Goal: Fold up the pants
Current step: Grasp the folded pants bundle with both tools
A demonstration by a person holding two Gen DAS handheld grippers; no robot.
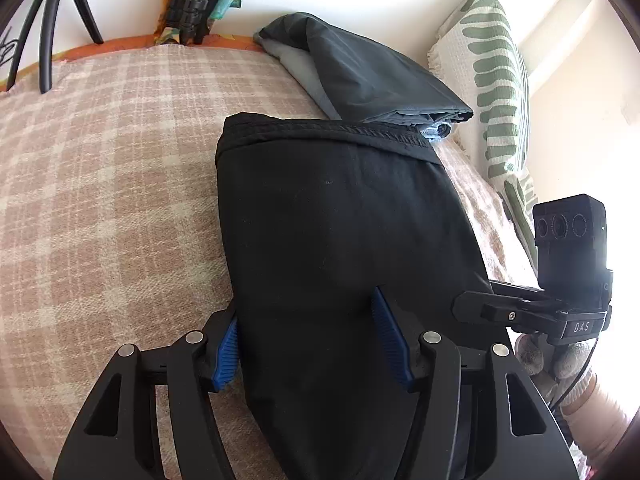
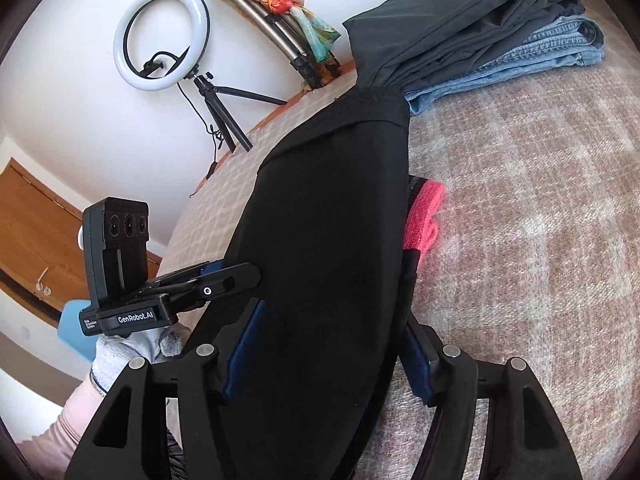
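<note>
Black pants lie folded lengthwise on the plaid bed cover, waistband at the far end. My left gripper is open, its blue-padded fingers straddling the near part of the pants. My right gripper is open too, and the pants lie between its fingers. The right gripper shows at the right of the left wrist view; the left gripper shows at the left of the right wrist view. Both sit side by side at the near end.
A stack of folded dark grey pants on blue jeans lies beyond the waistband. A pink cloth peeks from under the black pants. A leaf-print pillow is at the right. A ring light on a tripod stands at the wall.
</note>
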